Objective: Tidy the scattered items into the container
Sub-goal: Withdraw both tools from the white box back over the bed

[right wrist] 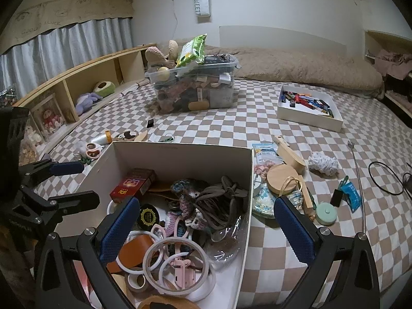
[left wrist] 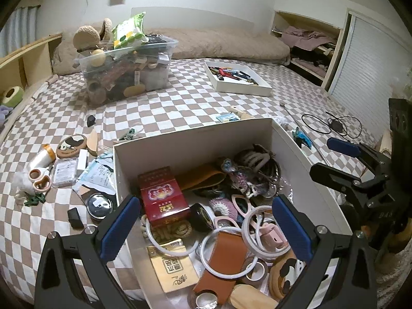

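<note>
A white cardboard box (left wrist: pixel 190 134) (right wrist: pixel 180 152) stands on the checkered bed, full of small items: a red carton (left wrist: pixel 162 195), tape rings (right wrist: pixel 175 260), hair clips, crochet pieces. My left gripper (left wrist: pixel 206 226) is open and empty above the box's near part. My right gripper (right wrist: pixel 208 226) is open and empty over the box's right wall; it also shows at the right of the left wrist view (left wrist: pixel 332 159). Scattered items lie left of the box: scissors (left wrist: pixel 38 179), a thread spool (left wrist: pixel 42 157), a round tin (left wrist: pixel 99 204). Right of it lie a wooden disc (right wrist: pixel 282 177), a mint case (right wrist: pixel 325 213) and a yarn ball (right wrist: pixel 323 164).
A clear bin (left wrist: pixel 128 69) heaped with things stands at the back of the bed. A shallow white tray (right wrist: pixel 309 114) holds several small sticks. A black cable (left wrist: pixel 332 125) and a metal back scratcher (right wrist: pixel 360 188) lie at the right. Wooden shelving (right wrist: pixel 77 82) runs along the left.
</note>
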### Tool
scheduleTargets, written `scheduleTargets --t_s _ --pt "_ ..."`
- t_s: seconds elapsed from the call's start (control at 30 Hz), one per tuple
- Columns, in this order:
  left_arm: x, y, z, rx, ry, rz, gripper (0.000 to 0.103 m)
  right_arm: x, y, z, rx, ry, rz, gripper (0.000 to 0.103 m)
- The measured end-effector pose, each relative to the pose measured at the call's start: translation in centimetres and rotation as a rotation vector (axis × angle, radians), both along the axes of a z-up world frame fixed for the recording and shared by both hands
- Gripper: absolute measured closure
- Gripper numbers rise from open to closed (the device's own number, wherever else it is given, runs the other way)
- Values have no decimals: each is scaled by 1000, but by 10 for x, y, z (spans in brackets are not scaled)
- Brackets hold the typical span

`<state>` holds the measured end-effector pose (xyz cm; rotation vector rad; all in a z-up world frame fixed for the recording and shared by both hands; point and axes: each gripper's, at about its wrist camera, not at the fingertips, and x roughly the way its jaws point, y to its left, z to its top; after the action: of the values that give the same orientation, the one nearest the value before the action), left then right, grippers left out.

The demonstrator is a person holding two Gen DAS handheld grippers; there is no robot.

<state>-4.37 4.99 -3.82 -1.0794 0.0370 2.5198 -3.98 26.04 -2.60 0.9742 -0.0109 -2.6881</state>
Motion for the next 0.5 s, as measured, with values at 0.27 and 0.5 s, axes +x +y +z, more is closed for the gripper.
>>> scheduleTargets --t_s 0.27,0.5 --pt "-3 -4 2 1 16 26 0 -2 2 -2 -7 -2 -8 0" --pt "-7 -18 2 3 22 59 0 -6 10 1 -12 7 -31 0"
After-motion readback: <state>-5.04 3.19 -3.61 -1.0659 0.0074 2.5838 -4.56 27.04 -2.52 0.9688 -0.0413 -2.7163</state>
